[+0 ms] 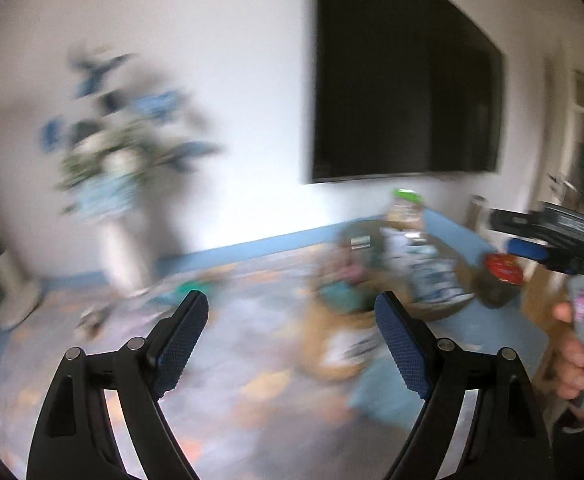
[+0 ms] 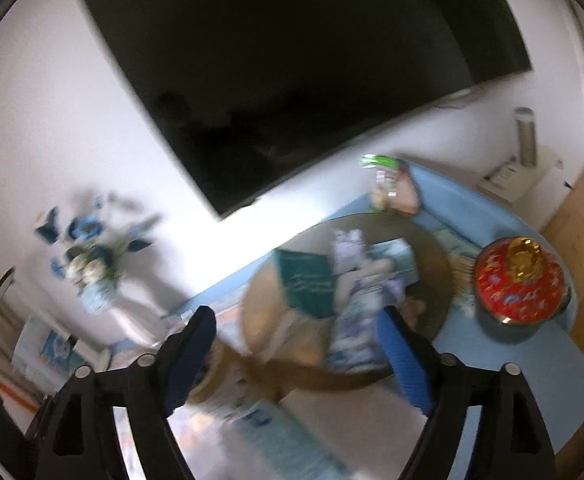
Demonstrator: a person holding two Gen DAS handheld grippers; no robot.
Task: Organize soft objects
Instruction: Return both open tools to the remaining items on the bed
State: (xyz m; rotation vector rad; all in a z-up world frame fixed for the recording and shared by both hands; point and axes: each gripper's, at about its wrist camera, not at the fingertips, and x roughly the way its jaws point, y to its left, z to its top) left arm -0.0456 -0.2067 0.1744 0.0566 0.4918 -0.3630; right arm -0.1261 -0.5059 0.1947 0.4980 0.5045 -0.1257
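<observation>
gaping wide, the left gripper (image 1: 287, 344) holds nothing above the patterned mat (image 1: 227, 360). the right gripper (image 2: 298, 354) is equally spread and empty, over a blurred round basket (image 2: 440, 264) of soft items.

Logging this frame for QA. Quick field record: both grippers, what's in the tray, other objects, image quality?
left gripper: open, nothing between the fingers
right gripper: open, above a blurred tan soft item, no grip visible
round tray: holds a teal packet and blue-white soft items
red jar: right of the tray, on the blue mat
wall: dark screen
image quality: heavy motion blur
</observation>
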